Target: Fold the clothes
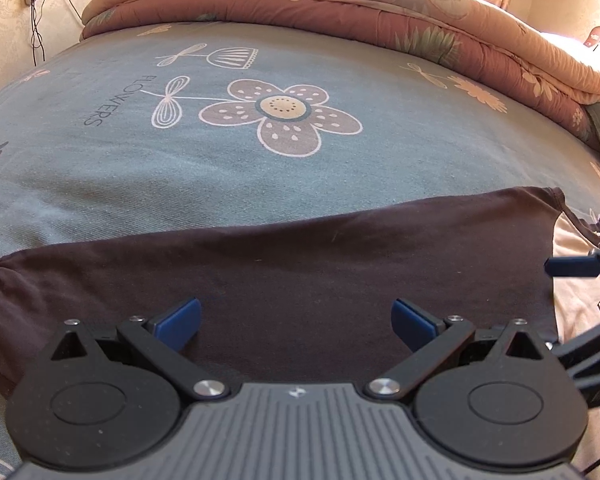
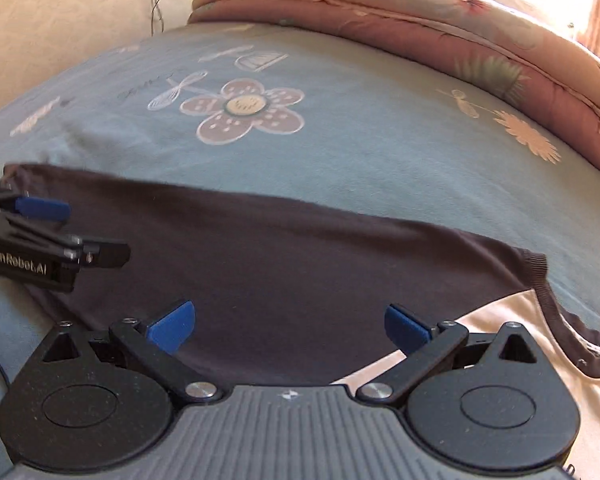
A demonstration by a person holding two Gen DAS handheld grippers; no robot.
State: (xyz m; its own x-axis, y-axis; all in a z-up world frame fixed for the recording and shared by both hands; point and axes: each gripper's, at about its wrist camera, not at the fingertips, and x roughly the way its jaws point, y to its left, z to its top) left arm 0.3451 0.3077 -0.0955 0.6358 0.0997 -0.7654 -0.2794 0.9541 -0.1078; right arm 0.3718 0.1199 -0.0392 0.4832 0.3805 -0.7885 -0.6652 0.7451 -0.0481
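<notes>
On blue bedsheet (image 1: 260,184), dark brown shirt (image 1: 284,272) folded flat, cream front showing

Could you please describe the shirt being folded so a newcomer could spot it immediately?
On the blue-grey flowered bedsheet, nearest the open grippers, lies the shirt. It is dark brown with cream panels and a ribbed collar, unlike the pink quilt behind.

The bed (image 1: 260,176) is covered by a grey-blue sheet printed with flowers and the word FLOWERS. A dark brown and cream shirt (image 1: 300,264) lies flat on it, directly beneath and ahead of the fingers (image 1: 178,322). Beyond the fingers, a folded pink floral quilt (image 1: 340,8) lies along the bed's far edge.
</notes>
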